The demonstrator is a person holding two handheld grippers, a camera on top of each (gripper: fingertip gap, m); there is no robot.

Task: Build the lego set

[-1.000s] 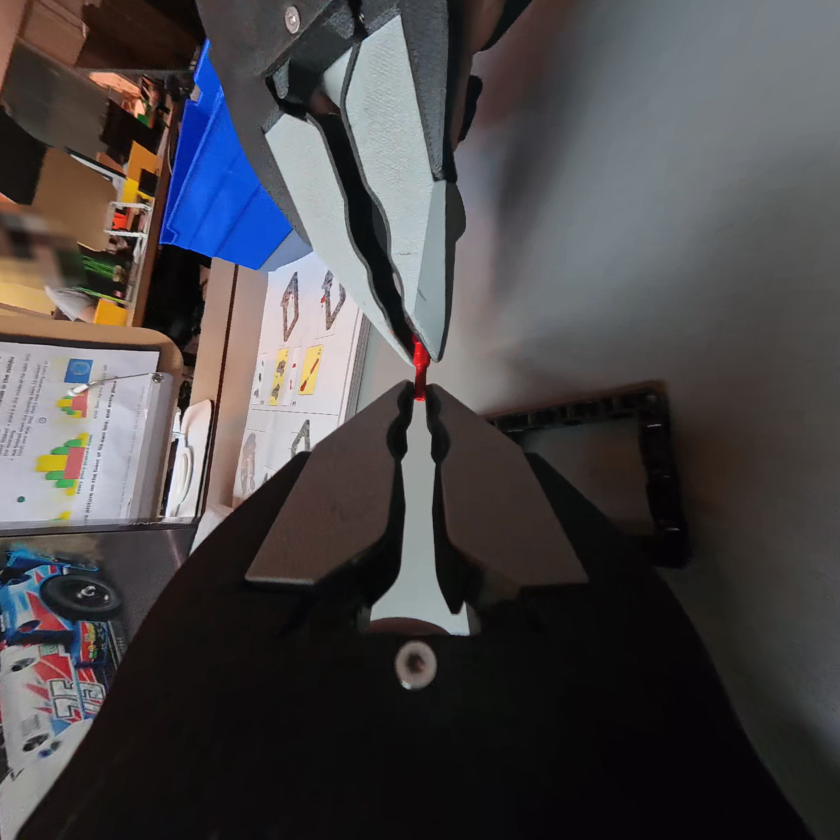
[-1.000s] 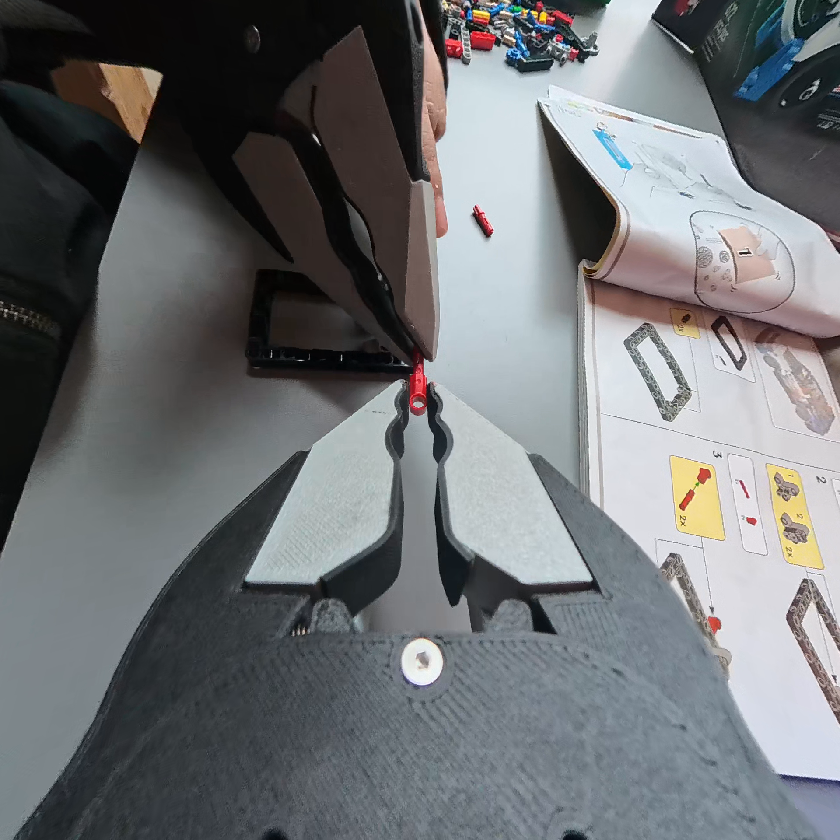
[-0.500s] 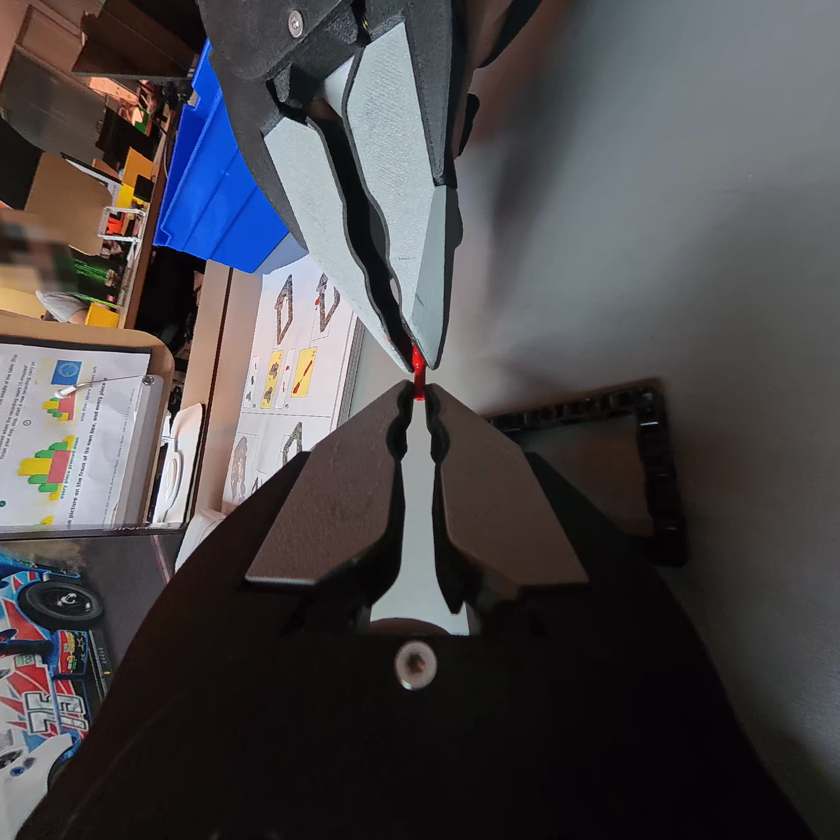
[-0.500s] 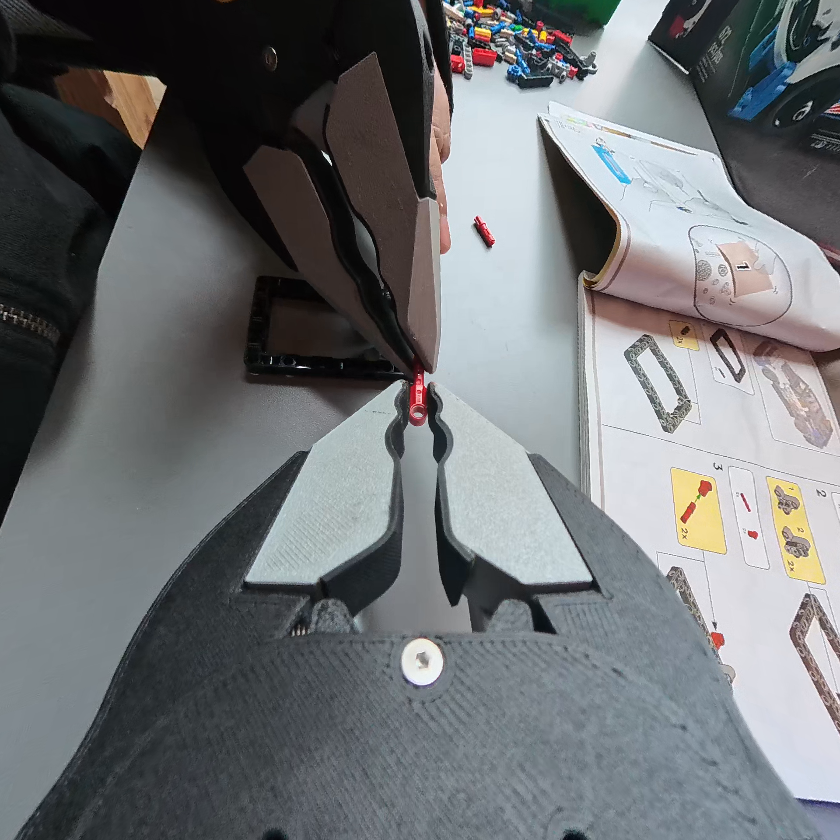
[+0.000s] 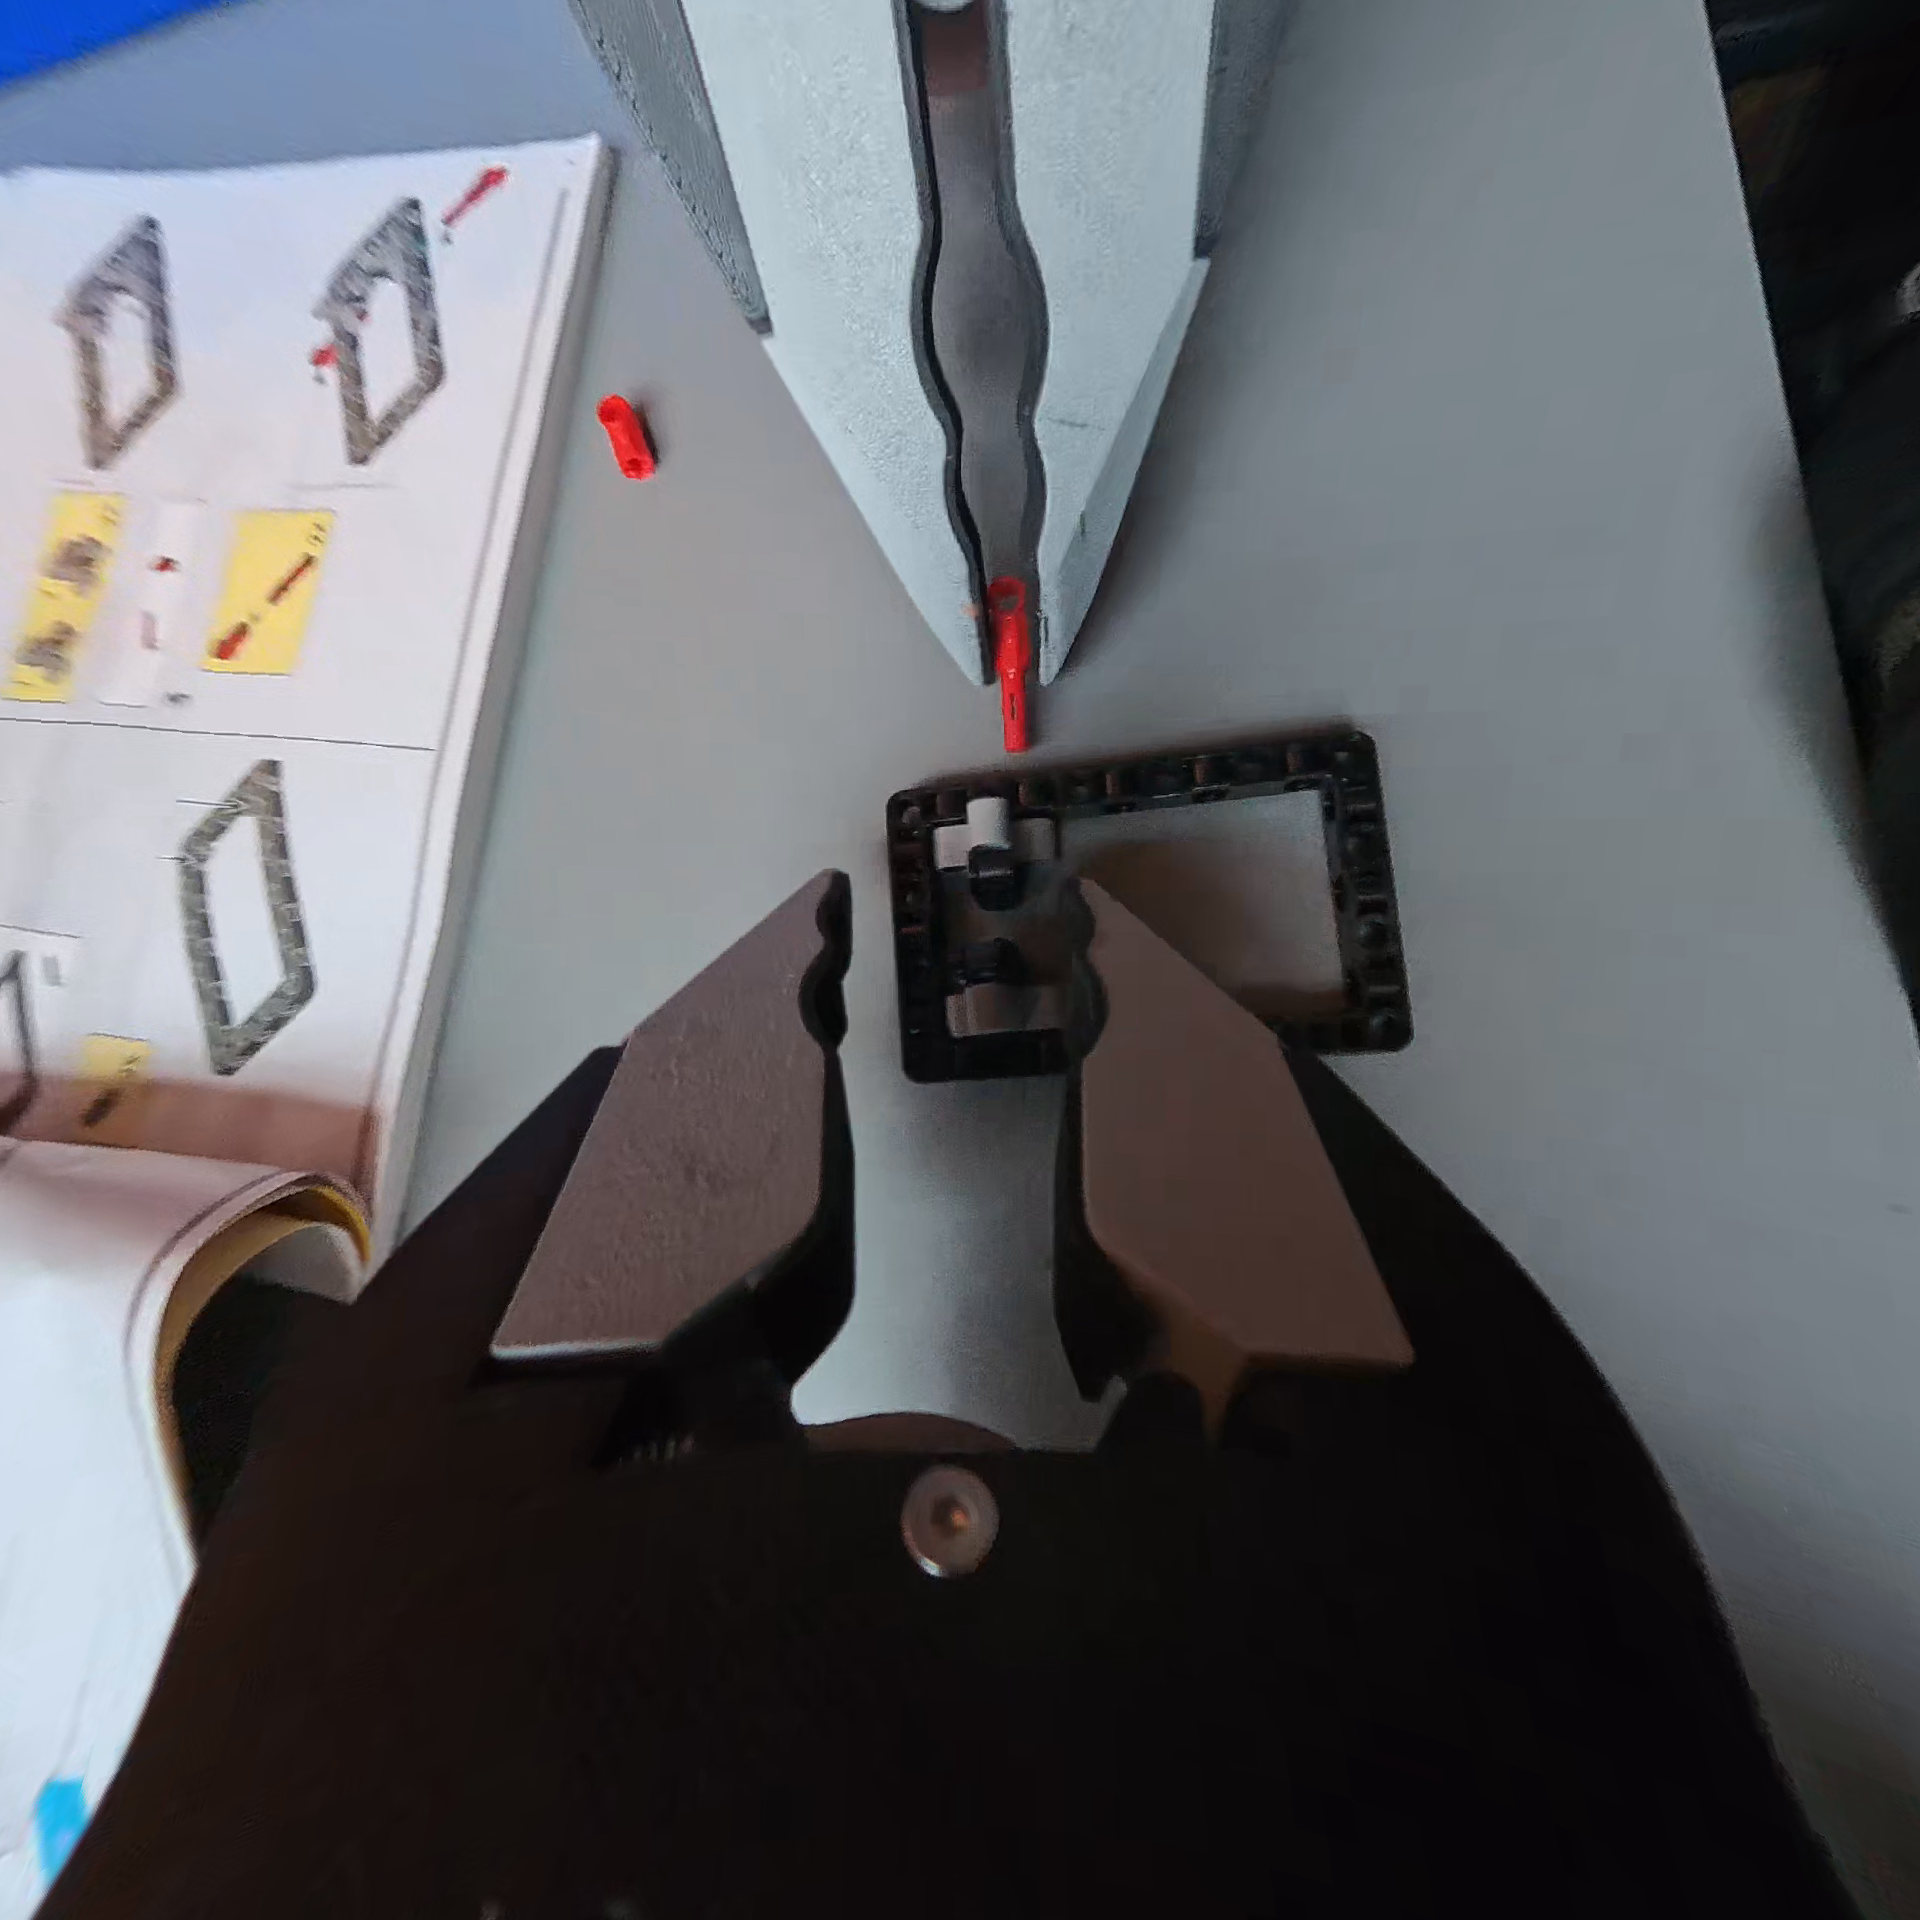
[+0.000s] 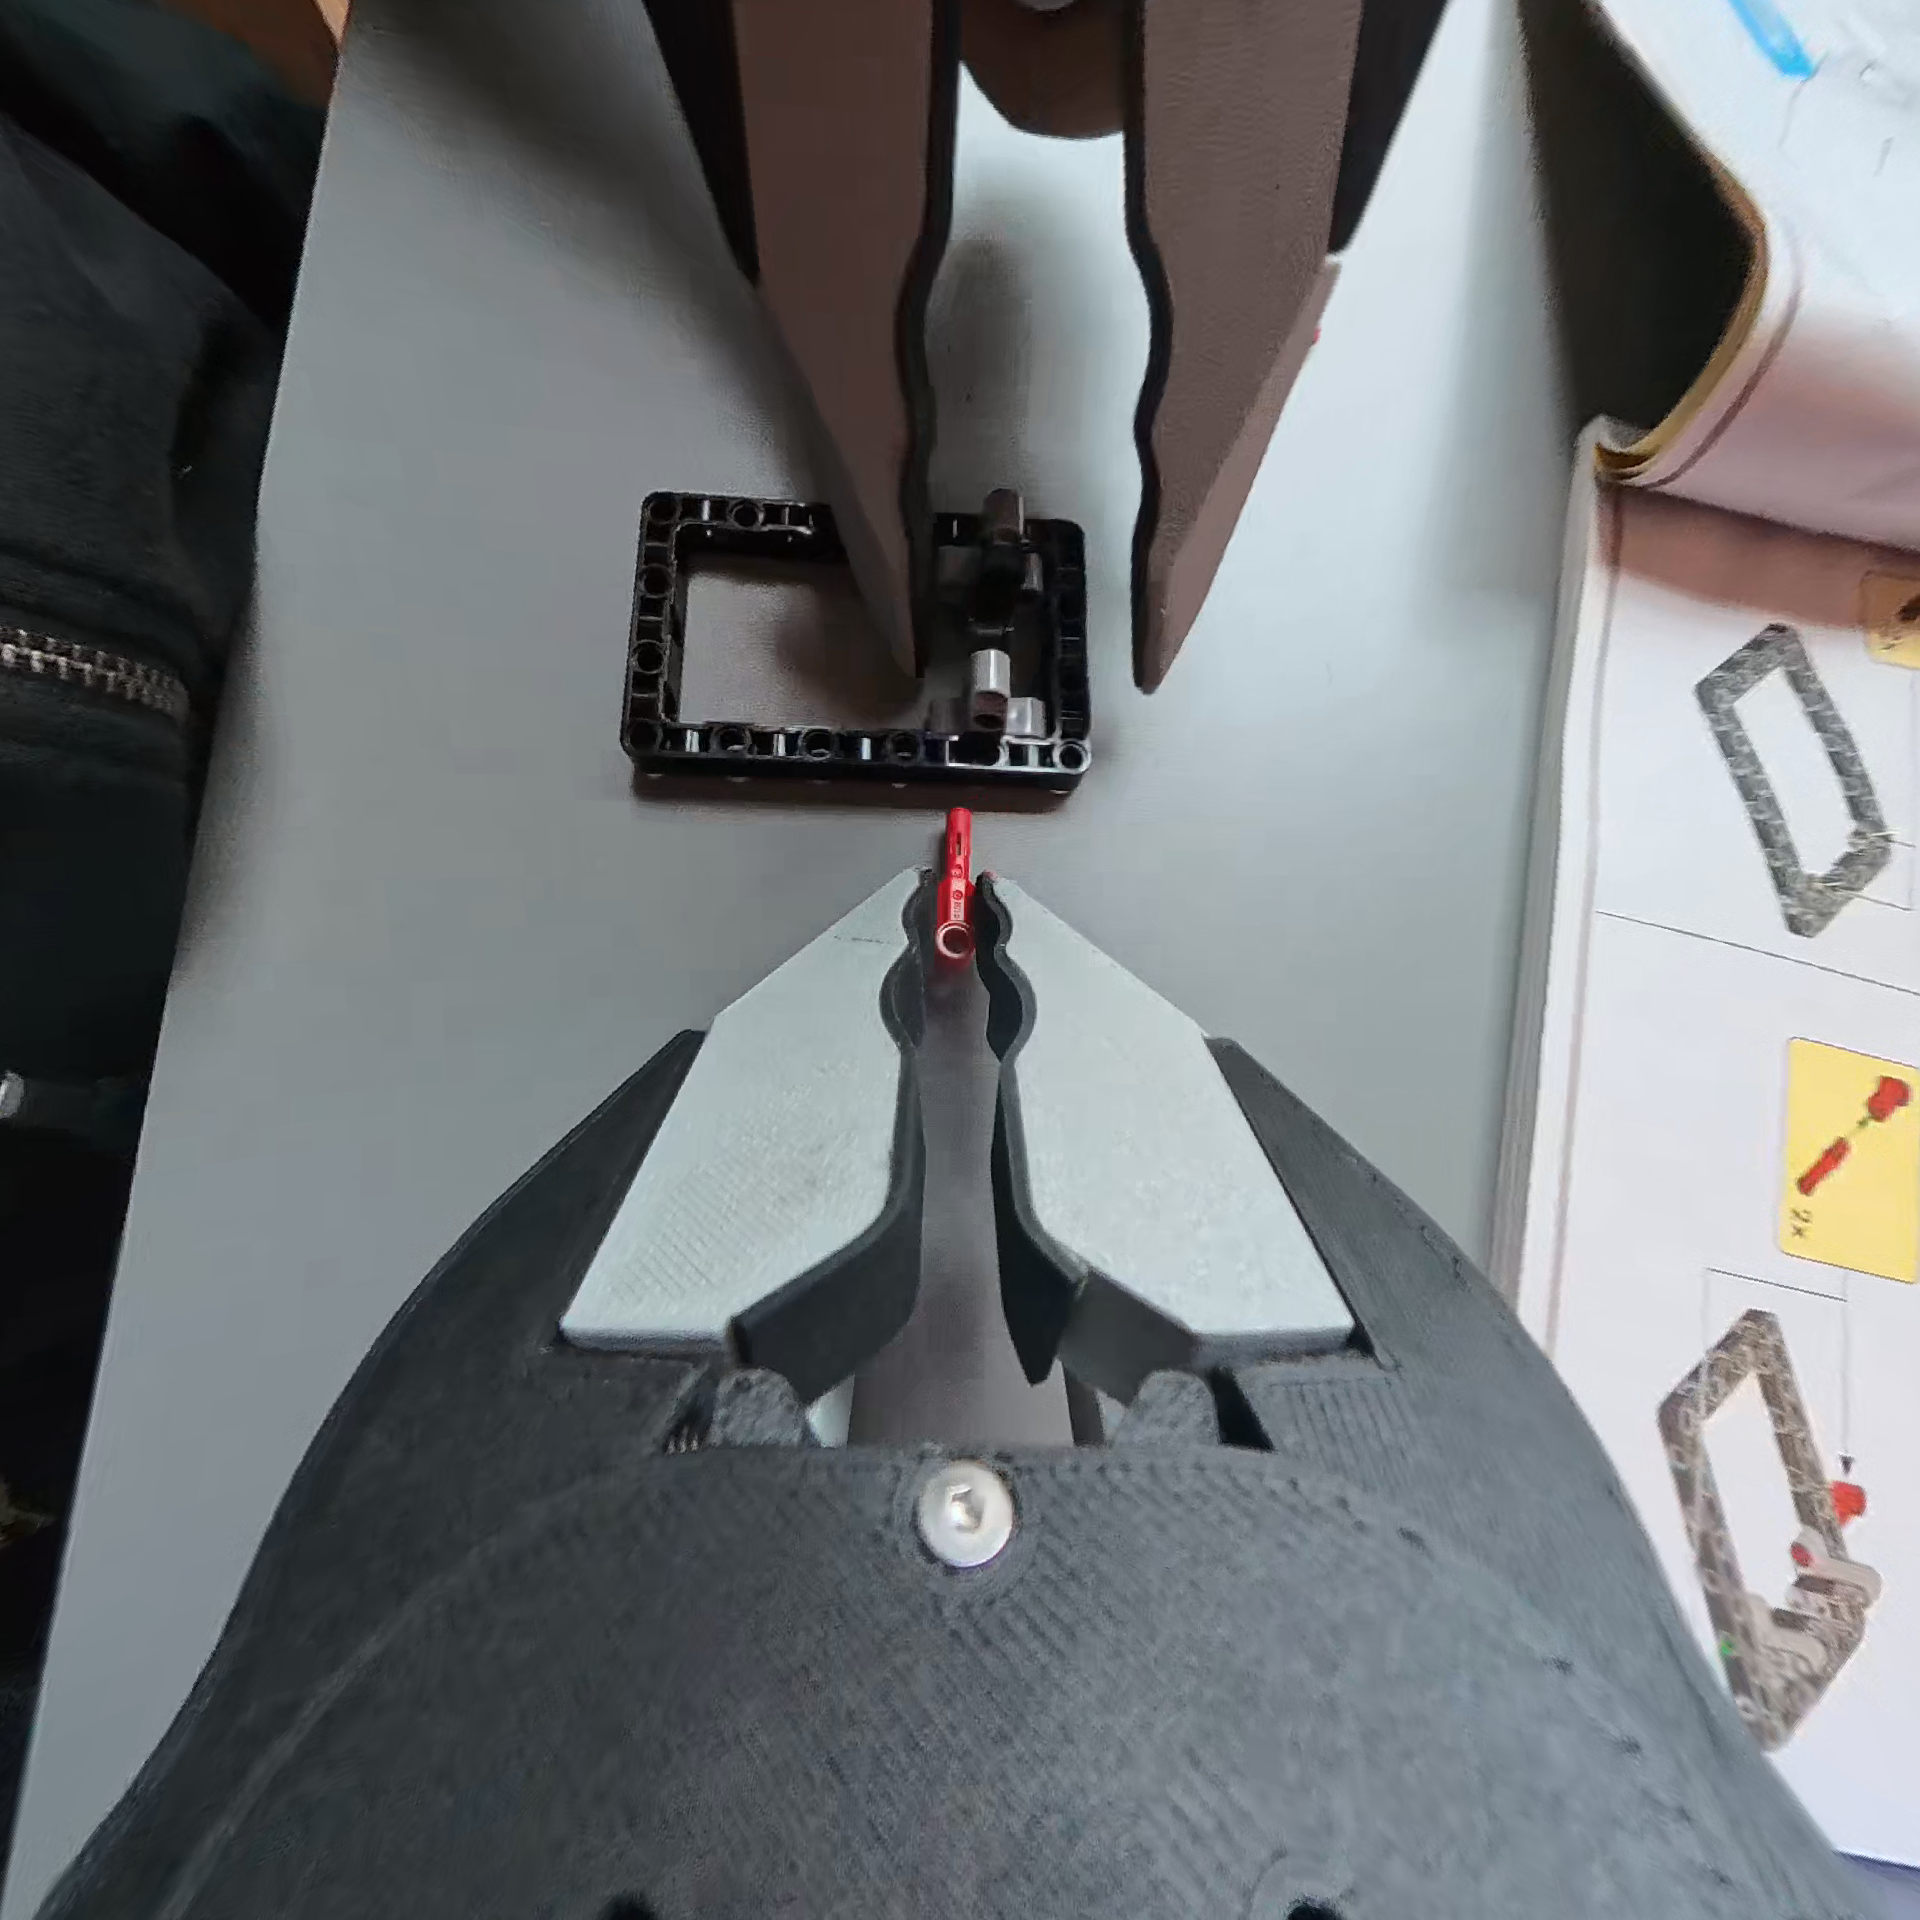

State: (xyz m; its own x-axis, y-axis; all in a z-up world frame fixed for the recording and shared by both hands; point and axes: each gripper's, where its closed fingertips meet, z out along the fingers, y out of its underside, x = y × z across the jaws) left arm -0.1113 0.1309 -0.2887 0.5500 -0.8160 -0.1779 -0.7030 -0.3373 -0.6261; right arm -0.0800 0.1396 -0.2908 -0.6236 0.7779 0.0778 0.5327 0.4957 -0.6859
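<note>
A black rectangular frame (image 5: 1361,894) lies flat on the grey table; it also shows in the right wrist view (image 6: 655,623). Small grey and black connector pieces (image 5: 987,826) sit inside one short end (image 6: 992,675). My left gripper (image 5: 961,904) is open and empty, low over that end, with one finger inside the frame and one outside it (image 6: 1027,670). My right gripper (image 6: 954,881) is shut on a thin red pin (image 6: 956,836). The pin (image 5: 1014,722) points at the frame's long side, a short gap away. The right gripper (image 5: 1013,675) faces the left one across the frame.
An open instruction booklet (image 5: 260,623) lies beside the frame (image 6: 1766,935). A second loose red pin (image 5: 629,436) lies on the table near the booklet's edge. A person's dark zipped jacket (image 6: 94,675) is at the table edge. The tips of one gripper are about 4 centimeters away from the tips of the other.
The left gripper let go of the red pin, opened, and dropped over the frame's end. The right gripper kept the pin and now aims it at the frame's side.
</note>
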